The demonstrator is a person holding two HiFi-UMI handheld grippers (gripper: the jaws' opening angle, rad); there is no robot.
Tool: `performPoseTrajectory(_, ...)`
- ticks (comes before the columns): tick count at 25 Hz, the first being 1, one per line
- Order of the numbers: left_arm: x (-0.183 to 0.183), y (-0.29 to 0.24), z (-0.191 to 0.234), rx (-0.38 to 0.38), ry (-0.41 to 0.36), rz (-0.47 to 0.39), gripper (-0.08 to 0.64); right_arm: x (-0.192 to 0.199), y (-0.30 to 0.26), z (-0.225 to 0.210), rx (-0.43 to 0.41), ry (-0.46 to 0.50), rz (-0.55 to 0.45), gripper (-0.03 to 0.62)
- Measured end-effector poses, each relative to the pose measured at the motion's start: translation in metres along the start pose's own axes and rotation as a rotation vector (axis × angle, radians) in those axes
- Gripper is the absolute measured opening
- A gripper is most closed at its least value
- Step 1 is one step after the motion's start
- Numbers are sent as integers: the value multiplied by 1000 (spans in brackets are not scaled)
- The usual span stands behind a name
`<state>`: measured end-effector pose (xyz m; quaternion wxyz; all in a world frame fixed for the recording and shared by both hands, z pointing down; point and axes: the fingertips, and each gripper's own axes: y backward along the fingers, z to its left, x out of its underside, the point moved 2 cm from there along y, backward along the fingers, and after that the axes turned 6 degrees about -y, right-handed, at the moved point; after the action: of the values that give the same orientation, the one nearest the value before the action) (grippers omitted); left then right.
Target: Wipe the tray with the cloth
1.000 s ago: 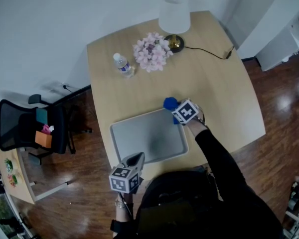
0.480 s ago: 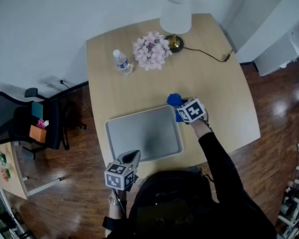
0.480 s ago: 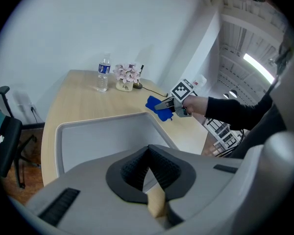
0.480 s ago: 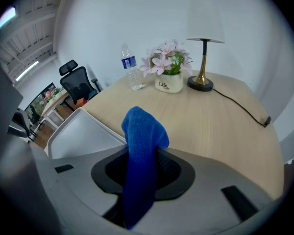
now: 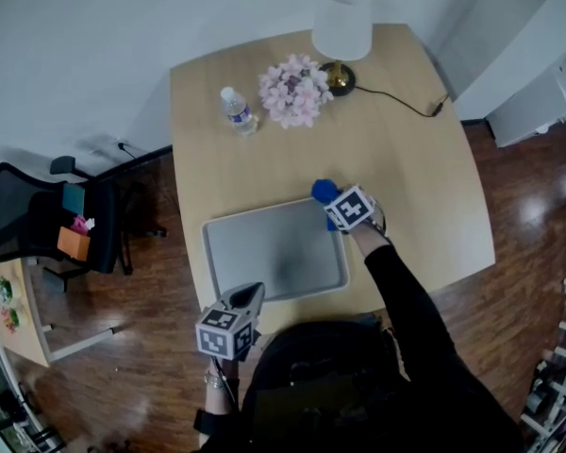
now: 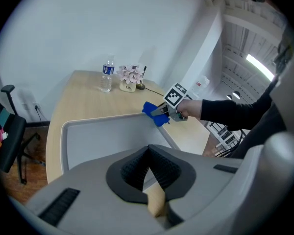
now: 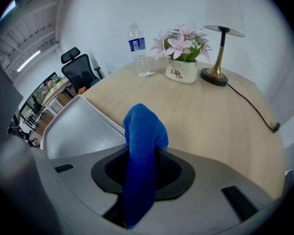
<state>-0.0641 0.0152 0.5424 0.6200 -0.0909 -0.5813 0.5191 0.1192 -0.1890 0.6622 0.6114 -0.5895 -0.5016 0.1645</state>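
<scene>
Clamps the blue cloth (image 7: pixel 142 126) in the right claw (image 7: pixel 142 158) at a middling width, with the fabric bunched between the pads and a loose end poking out past the tips. Holds that end at the far right corner of the tray (image 5: pixel 264 253), right at the rim, where grey tray meets wooden counter (image 5: pixel 406 177). Swung out a little over the bare counter half a second back and has come in again to the corner, so ends about where it stood a second ago. Reads as one short back-and-forth rub along the corner rim rather than a pass over the flat. Leaves the wide grey floor of the tray still to cover, by the look of it. Calls next for drawing the cloth inward, toward the near left.

Keeps the left claw (image 6: pixel 149 153) down at the near rim of the tray, tips drawn together and nothing plainly between them. Cannot tell whether the rim is nipped or only pressed. Has not shifted against the tray across the head views, so likely serves to steady it while the other claw works.

Shows, further out, a water bottle (image 5: pixel 236 111), a pot of pink flowers (image 5: pixel 295 91) and a lamp (image 5: pixel 341 31) at the far end of the counter, well apart from the tray. Shows an office chair (image 5: pixel 38 225) on the floor to the left.
</scene>
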Motion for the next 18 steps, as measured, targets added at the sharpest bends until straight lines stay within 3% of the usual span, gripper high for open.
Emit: performPoseTrajectory(18, 11, 14, -4, 13, -23, -37, -5, 42, 14, 16, 31, -78, -25, 110)
